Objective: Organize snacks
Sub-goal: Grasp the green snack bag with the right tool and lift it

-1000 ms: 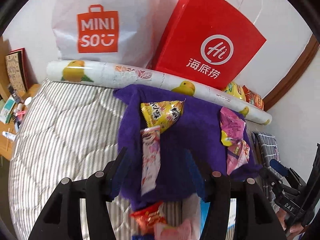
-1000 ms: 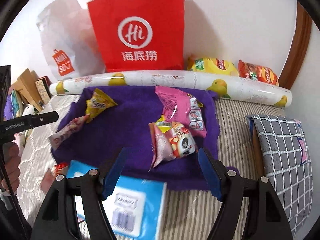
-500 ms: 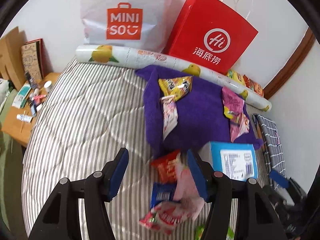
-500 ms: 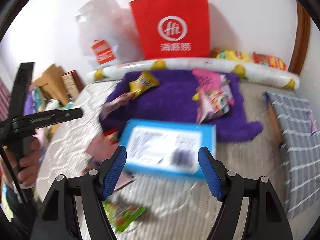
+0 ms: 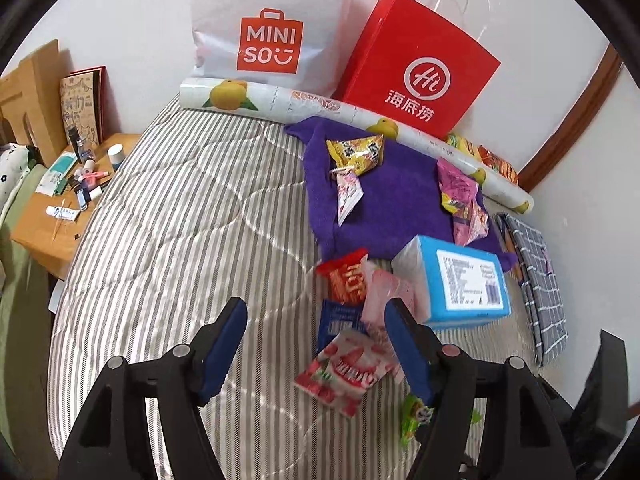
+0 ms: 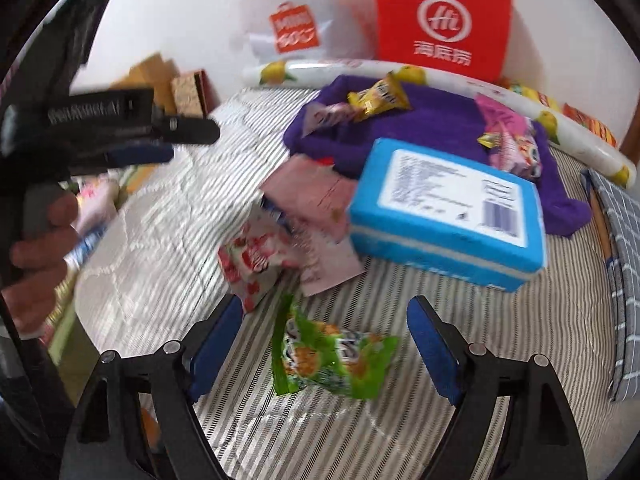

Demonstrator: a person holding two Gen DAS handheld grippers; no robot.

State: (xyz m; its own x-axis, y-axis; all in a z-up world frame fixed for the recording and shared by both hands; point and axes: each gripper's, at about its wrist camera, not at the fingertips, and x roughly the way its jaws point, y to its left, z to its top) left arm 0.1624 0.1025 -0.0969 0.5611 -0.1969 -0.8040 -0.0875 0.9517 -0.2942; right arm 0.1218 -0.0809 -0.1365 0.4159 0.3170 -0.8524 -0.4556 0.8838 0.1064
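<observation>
Snack packets lie on a striped bed. A purple towel (image 5: 384, 200) holds a yellow packet (image 5: 354, 152), a pink-white packet (image 5: 346, 196) and pink packets (image 5: 460, 196). In front of it lie a blue box (image 5: 464, 280), a red packet (image 5: 346, 278), a pale pink packet (image 5: 384, 292), a dark blue packet (image 5: 336, 318), a strawberry packet (image 5: 344, 372) and a green packet (image 6: 332, 356). My left gripper (image 5: 316, 324) is open and empty above the strawberry packet. My right gripper (image 6: 326, 320) is open and empty, its jaws either side of the green packet.
A white MINISO bag (image 5: 272, 36), a red paper bag (image 5: 420, 76) and a fruit-print roll (image 5: 320, 104) stand at the wall. More snacks (image 5: 484, 154) lie behind the roll. A grey checked cloth (image 5: 536, 276) lies right. A cluttered wooden side table (image 5: 60, 200) stands left of the bed.
Both grippers have pulled back from the purple towel toward the near side of the bed. The blue box and the loose packets in front of the towel have come into view.
</observation>
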